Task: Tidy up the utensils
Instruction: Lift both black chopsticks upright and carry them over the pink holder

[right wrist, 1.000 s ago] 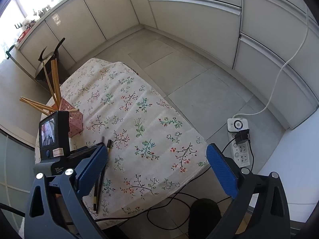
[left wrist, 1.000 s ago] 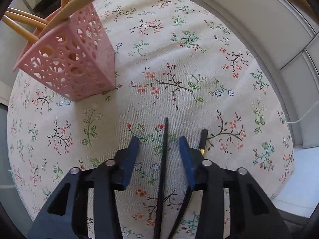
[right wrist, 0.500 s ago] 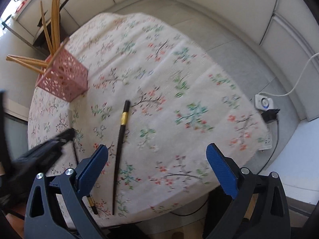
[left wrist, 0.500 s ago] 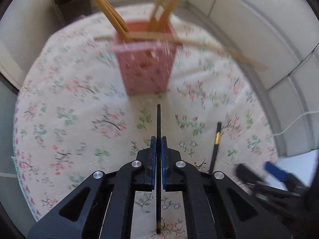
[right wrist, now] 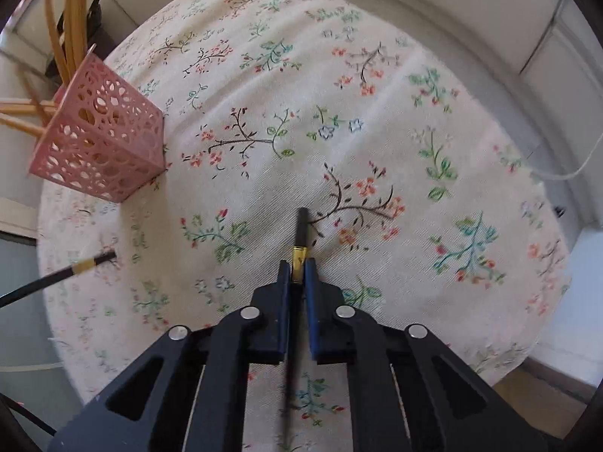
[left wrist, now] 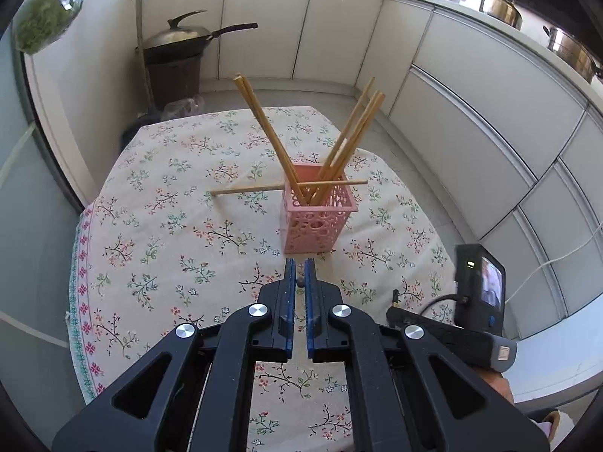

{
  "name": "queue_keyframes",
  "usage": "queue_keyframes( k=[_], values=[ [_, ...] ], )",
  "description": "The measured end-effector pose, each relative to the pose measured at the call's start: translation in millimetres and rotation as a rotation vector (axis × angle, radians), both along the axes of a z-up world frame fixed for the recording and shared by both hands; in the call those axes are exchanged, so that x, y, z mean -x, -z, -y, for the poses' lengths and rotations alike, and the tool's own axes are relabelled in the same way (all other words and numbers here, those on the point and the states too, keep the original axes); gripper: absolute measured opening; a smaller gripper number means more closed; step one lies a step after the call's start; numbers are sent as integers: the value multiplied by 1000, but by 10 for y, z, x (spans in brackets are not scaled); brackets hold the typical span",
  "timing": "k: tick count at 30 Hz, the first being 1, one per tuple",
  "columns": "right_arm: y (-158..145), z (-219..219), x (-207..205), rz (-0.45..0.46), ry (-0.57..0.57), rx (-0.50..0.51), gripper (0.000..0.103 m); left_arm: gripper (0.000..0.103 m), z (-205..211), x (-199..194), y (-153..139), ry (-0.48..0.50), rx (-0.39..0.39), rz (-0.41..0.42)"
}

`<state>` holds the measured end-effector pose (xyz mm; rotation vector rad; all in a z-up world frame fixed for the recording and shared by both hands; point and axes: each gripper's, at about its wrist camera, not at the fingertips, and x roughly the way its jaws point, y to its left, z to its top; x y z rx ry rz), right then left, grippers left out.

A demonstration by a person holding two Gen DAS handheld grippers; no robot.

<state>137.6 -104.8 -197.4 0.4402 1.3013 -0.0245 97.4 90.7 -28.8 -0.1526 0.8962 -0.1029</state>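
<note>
light: bright daylight — soft shadows | lens: fisheye-bent, dark corners | blur: slight at right-wrist view's left edge

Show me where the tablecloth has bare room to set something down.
Widest free patch: the tablecloth left of the pink basket, back to the far edge, crossed only by one wooden chopstick leaning out from the basket's rim. Right of the basket the cloth is also bare. Crowded: the near edge, where both tools work, the right tool shut on a black chopstick.
</note>
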Motion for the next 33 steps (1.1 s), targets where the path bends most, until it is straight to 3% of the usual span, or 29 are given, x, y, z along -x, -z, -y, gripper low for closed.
queue_keyframes(
  k=[5, 18, 27, 33],
  values=[
    [-387, 238, 230, 120, 29, -99, 7, 4, -78, 37, -96, -8, 32, 31],
    [-1912, 588, 830, 557, -19, -131, 7, 4, -60, 132, -437, 1, 52, 134],
    [-2635, 763, 688, 718, 15, -209, 7, 4, -12, 10, -1007, 8, 62, 267],
    [-2909, 781, 538, 775, 19, -237, 7, 4, 35, -218, -1279, 14, 61, 328]
  ],
)
